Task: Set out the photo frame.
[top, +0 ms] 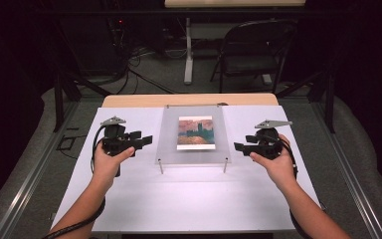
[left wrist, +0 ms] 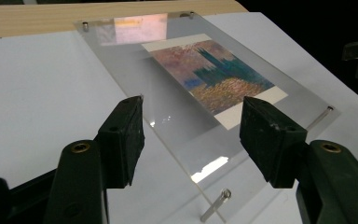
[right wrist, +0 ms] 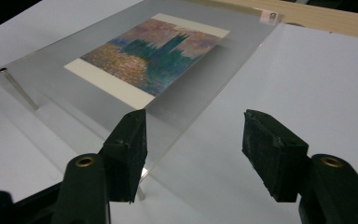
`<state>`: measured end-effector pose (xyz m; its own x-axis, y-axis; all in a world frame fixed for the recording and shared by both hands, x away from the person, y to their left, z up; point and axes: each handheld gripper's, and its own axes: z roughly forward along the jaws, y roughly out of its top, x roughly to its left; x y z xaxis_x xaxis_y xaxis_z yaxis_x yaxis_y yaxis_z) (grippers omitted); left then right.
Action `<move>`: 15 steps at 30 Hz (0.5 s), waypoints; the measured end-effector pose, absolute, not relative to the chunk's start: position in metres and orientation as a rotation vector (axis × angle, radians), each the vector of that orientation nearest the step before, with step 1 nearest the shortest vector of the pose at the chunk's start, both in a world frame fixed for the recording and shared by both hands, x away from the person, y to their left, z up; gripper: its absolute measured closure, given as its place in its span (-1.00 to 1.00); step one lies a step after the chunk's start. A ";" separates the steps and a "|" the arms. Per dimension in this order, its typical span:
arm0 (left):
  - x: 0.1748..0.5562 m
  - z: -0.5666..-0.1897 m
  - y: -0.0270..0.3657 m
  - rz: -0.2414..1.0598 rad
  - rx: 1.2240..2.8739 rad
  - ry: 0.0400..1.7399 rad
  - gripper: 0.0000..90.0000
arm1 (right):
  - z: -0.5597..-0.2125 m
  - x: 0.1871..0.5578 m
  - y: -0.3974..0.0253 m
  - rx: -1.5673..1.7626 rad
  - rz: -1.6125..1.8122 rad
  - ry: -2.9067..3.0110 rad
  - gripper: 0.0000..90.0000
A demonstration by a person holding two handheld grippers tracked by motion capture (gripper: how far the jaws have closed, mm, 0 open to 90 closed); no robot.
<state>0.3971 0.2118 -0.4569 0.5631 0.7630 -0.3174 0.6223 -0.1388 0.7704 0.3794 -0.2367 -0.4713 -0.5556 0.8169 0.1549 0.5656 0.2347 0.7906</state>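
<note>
A clear acrylic frame (top: 169,132) stands on thin metal posts (top: 160,166) in the middle of the table, with a painted picture (top: 195,132) of dark towers and orange sky under its pane. My left gripper (top: 146,141) is open just left of the frame, its jaws pointing at the pane's left edge. My right gripper (top: 238,147) is open just right of it, pointing at the right edge. In the left gripper view the frame (left wrist: 168,112) and picture (left wrist: 214,74) lie beyond the open gripper (left wrist: 193,140). The right gripper view shows the frame (right wrist: 51,70), picture (right wrist: 149,56) and open gripper (right wrist: 193,149).
A white sheet (top: 199,199) covers the wooden table (top: 189,100). A folding chair (top: 253,52) and a table leg (top: 188,50) stand on the floor beyond. Cables trail from both grippers along the forearms.
</note>
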 end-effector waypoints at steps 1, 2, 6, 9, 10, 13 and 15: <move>0.400 -0.456 0.211 0.181 1.845 1.134 -0.12 | -0.470 0.384 -0.237 1.294 1.219 2.219 -0.12; 0.403 -0.455 0.210 0.184 1.840 1.142 -0.12 | -0.469 0.387 -0.237 1.296 1.216 2.217 -0.12; 0.415 -0.452 0.208 0.173 1.846 1.163 -0.12 | -0.468 0.400 -0.237 1.320 1.197 2.223 -0.13; 0.425 -0.451 0.207 0.166 1.841 1.181 -0.11 | -0.467 0.409 -0.235 1.328 1.183 2.232 -0.13; 0.429 -0.450 0.207 0.162 1.843 1.189 -0.11 | -0.466 0.411 -0.234 1.328 1.175 2.236 -0.13; 0.438 -0.449 0.204 0.168 1.858 1.197 -0.11 | -0.464 0.420 -0.231 1.332 1.168 2.236 -0.13; 0.443 -0.448 0.202 0.166 1.855 1.203 -0.10 | -0.461 0.427 -0.229 1.340 1.175 2.238 -0.14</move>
<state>0.4435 0.2024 -0.4480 0.5194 0.7871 -0.3327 0.6672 -0.1304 0.7333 0.4267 -0.2286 -0.4608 -0.5305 0.8323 0.1605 0.6048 0.2390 0.7597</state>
